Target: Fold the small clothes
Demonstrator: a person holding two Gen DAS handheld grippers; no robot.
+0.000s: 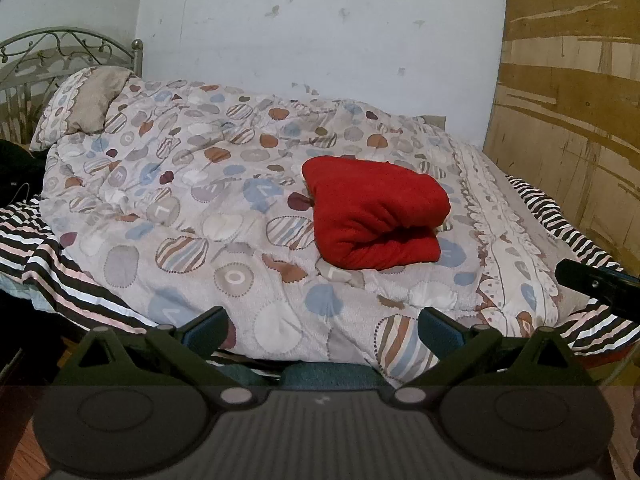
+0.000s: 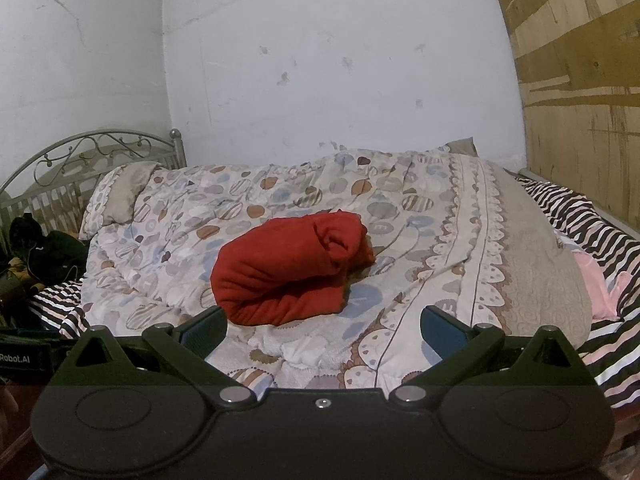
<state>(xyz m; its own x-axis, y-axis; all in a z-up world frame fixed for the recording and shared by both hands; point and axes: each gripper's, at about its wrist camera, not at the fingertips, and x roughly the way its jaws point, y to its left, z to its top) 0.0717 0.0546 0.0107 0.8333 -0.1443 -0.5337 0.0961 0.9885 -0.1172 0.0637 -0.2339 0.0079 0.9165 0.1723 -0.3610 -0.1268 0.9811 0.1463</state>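
A red garment (image 1: 376, 214) lies folded into a thick bundle on the patterned quilt (image 1: 200, 208). It also shows in the right wrist view (image 2: 288, 270), just beyond the fingers. My left gripper (image 1: 322, 330) is open and empty, held back near the bed's front edge, apart from the garment. My right gripper (image 2: 324, 330) is open and empty, close in front of the garment without touching it. Part of the right gripper (image 1: 600, 284) shows at the right edge of the left wrist view.
A striped sheet (image 2: 580, 220) lies under the quilt at both sides. A pillow (image 1: 86, 106) leans on the metal headboard (image 1: 60, 46) at the far left. Dark clothes (image 2: 44, 256) lie at the left. A white wall (image 2: 340, 80) and wooden panel (image 2: 580, 100) stand behind.
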